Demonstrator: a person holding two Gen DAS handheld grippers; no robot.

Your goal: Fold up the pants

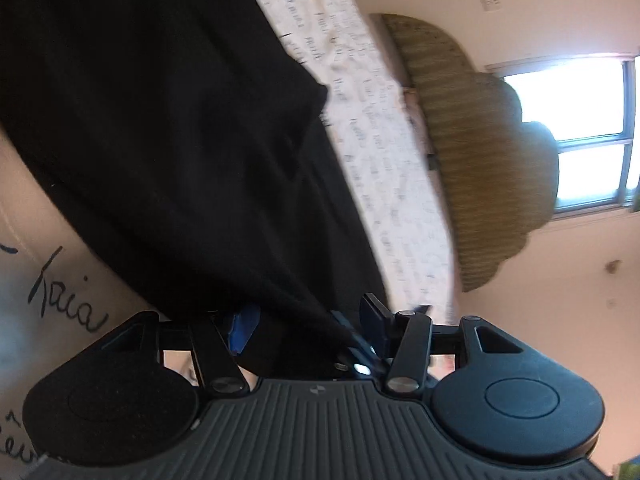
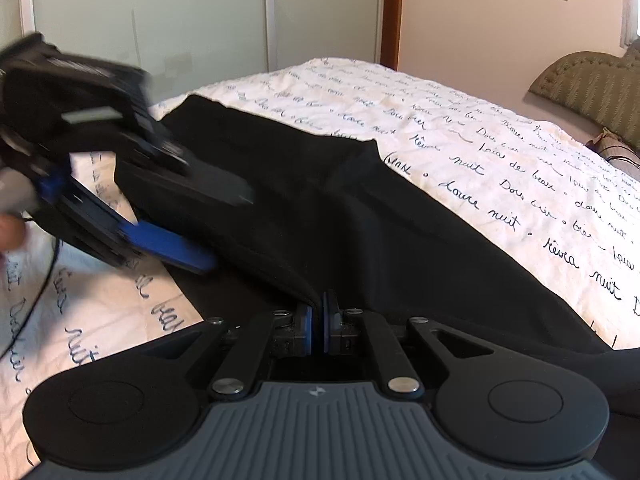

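Black pants (image 2: 360, 208) lie spread across a white bedspread (image 2: 500, 168) printed with handwritten script. My right gripper (image 2: 318, 322) is shut on a raised fold of the pants at their near edge. My left gripper (image 2: 224, 230) shows blurred at the left of the right wrist view. Its jaws stand apart, just above the pants' left side. In the left wrist view the pants (image 1: 160, 120) fill the frame. Black cloth lies between the spread fingers of the left gripper (image 1: 308, 322), and the blue pads do not press on it.
An olive padded headboard (image 2: 592, 84) stands at the far right end of the bed, below a bright window (image 1: 580, 132). Pale wardrobe doors (image 2: 160, 20) rise behind the bed. A hand (image 2: 10, 232) and a dark cable (image 2: 40, 288) are at the left edge.
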